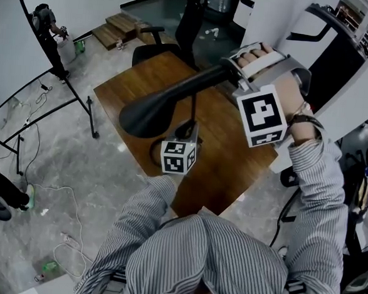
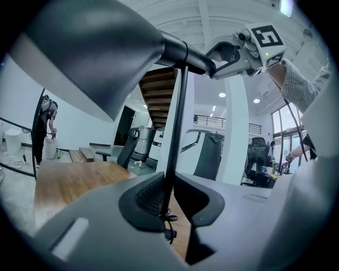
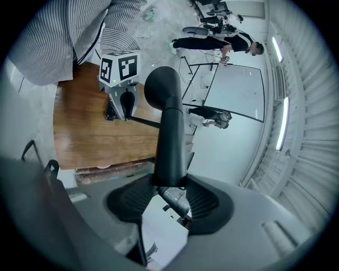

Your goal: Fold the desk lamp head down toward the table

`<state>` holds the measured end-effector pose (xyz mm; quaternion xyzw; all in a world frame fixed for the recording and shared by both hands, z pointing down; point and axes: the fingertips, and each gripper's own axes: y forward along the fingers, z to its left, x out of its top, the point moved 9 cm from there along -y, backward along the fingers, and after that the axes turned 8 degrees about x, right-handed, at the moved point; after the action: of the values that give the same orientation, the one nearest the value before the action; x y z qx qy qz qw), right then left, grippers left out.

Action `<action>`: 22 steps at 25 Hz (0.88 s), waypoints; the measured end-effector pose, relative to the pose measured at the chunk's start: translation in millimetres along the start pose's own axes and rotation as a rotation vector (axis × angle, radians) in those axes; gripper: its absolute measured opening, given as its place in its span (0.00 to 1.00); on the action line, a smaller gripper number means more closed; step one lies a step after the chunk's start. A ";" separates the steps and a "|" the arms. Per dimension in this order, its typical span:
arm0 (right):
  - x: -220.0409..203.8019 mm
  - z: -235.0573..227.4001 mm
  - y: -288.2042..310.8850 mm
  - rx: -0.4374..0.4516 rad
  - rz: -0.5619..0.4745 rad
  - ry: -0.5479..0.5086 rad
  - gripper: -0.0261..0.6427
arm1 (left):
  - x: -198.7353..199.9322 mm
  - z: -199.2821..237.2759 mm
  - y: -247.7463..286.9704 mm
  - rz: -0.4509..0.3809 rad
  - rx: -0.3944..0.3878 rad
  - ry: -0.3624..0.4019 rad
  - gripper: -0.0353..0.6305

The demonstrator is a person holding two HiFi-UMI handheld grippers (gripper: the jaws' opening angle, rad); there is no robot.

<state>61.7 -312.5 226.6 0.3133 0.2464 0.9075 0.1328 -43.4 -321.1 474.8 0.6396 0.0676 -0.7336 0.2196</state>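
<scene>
A black desk lamp stands on the wooden table. Its cone-shaped head hangs out to the left, tilted down, and its neck runs up to the right. My right gripper is shut on that neck; in the right gripper view the neck sits clamped between the pads. My left gripper is shut on the lamp's thin upright stem, low down near the base. In the left gripper view the head looms overhead, with the right gripper behind it.
A black office chair stands at the table's far side. Wooden steps lie beyond it. A whiteboard on a stand and loose cables are on the floor to the left. A person stands far left.
</scene>
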 end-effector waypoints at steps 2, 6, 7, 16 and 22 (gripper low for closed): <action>0.9 -3.9 -1.2 0.004 0.014 -0.030 0.32 | 0.4 0.2 0.5 -0.002 0.001 0.001 0.13; 4.4 -9.9 -3.4 0.013 0.037 -0.071 0.33 | -0.6 -0.2 -0.8 -0.008 0.011 -0.008 0.13; 5.3 -10.8 -3.6 0.016 0.043 -0.078 0.33 | -0.9 -0.3 -0.8 -0.008 0.012 -0.008 0.13; 9.3 -18.8 -4.8 0.023 0.089 -0.151 0.33 | -0.2 -0.1 1.0 -0.011 0.005 -0.005 0.13; 12.8 -16.2 -6.3 0.000 0.098 -0.142 0.33 | -2.1 1.2 -1.3 -0.020 -0.003 -0.004 0.13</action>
<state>42.1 -308.0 218.6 0.3886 0.2208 0.8883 0.1056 -44.8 -319.8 476.8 0.6370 0.0748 -0.7370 0.2134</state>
